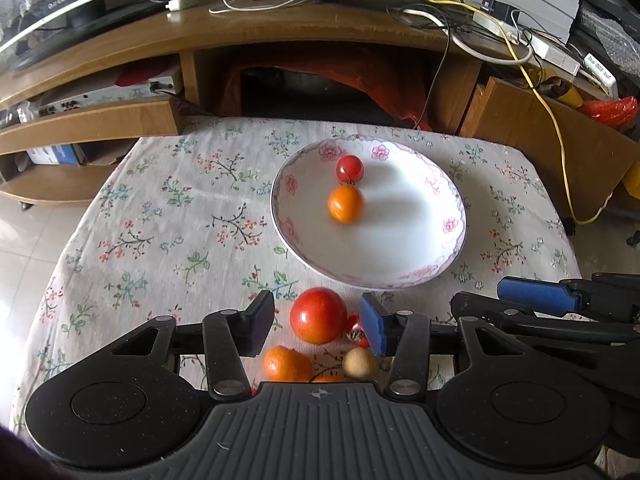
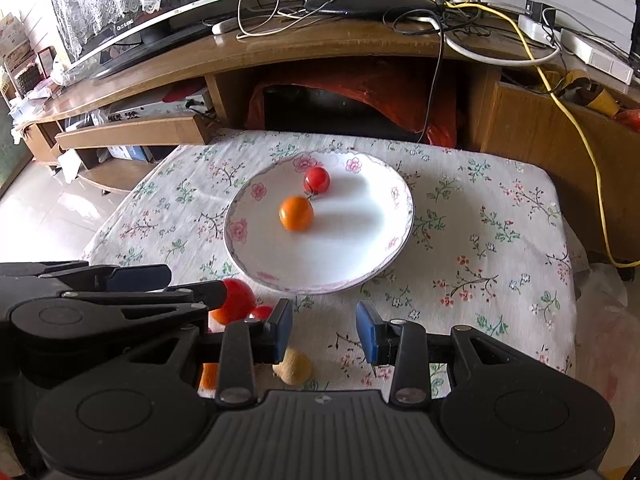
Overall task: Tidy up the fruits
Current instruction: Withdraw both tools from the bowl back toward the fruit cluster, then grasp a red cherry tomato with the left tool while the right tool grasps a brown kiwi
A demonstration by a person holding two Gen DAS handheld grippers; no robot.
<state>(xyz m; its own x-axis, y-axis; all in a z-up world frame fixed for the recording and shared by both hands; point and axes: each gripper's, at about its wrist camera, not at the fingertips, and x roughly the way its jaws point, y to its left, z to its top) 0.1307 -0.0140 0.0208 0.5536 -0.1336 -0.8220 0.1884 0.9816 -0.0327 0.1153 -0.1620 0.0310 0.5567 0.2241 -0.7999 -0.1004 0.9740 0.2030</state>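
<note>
Red apple [image 1: 318,314] sits between open left gripper [image 1: 318,326] pads: rigid, smooth, likely slippery; grip across its widest part. Right gripper [image 2: 325,330] open, empty.

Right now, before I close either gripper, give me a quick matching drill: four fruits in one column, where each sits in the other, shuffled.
Things:
1. small red fruit
2. large red fruit
3. beige round fruit
4. orange fruit with the smooth skin

Places:
A. on the cloth, between the left gripper's open fingers
B. in the plate, on the far side, near the rim
C. in the plate, just nearer than its red neighbour
D. on the cloth, by the right gripper's left finger

Pairs: 1-B, 2-A, 3-D, 4-C
</note>
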